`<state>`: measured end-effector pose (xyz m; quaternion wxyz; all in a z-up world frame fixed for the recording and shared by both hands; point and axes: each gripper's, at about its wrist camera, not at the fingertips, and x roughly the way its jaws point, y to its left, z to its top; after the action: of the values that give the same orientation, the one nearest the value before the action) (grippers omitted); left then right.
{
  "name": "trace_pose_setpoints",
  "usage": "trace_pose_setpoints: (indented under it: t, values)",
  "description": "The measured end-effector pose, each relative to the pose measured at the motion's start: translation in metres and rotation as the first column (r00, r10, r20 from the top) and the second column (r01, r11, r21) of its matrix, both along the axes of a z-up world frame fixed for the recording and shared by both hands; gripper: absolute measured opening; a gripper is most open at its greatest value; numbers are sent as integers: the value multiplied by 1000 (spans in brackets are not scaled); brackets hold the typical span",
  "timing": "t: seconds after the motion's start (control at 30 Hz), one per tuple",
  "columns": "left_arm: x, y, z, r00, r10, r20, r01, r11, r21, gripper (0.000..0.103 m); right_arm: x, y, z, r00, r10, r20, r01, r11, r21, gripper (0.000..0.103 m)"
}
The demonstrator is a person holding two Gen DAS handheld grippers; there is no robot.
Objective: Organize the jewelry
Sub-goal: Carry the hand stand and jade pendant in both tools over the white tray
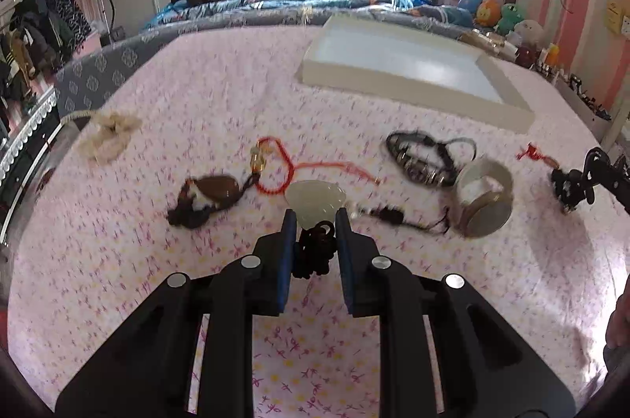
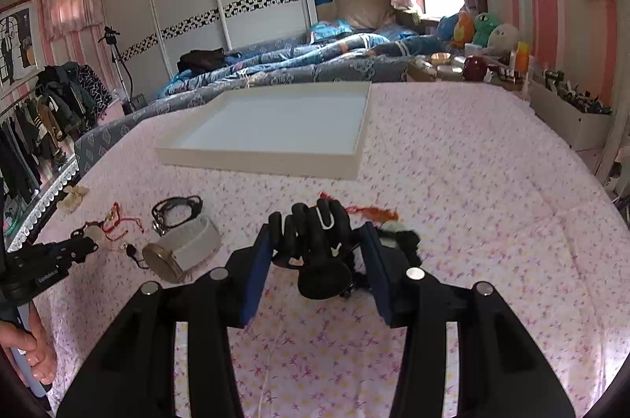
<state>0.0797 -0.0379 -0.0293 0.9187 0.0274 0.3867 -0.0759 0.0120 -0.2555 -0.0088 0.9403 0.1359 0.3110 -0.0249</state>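
Jewelry lies on a pink flowered cloth. In the left wrist view my left gripper [image 1: 315, 221] has its jaws narrowly apart around a black knotted cord [image 1: 315, 252] tied to a pale jade pendant [image 1: 313, 199]. Beside it lie a brown pendant [image 1: 208, 193], a red cord bracelet [image 1: 275, 166], a dark bead bracelet [image 1: 423, 158] and a white bangle [image 1: 486, 199]. In the right wrist view my right gripper [image 2: 317, 244] is open around a black hair claw clip [image 2: 319, 252] on the cloth. A white shallow tray [image 2: 275, 158] stands behind, empty.
A cream scrunchie [image 1: 106, 138] lies at the far left of the cloth. A red tassel charm [image 2: 370, 211] lies behind the clip. A bed with blue bedding [image 2: 315, 59] is behind the table; bottles and toys [image 2: 492, 59] line the right side.
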Motion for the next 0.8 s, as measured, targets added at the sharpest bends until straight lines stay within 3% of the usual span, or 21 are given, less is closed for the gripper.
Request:
trace_pose_setpoints:
  t: [0.23,0.5,0.7,0.8]
  values:
    - [20,-13,39,994,-48,95,46,999,25,19,6,-10,18,999,-10,39,11,1000,-18,46]
    - [85,-36,90,973,-123,196,122,992,14,19,46,-16,47,997,8,81,-4,999,-46,46]
    - [157,-59,92,970,-169,176,171,985,4,19,118,-24,54,999,28,41,-26,999,-39,46]
    - [195,-66,69,984,-160,82,161,987,-10,19,155,-26,45,999,33,-18,-33,999,-22,46]
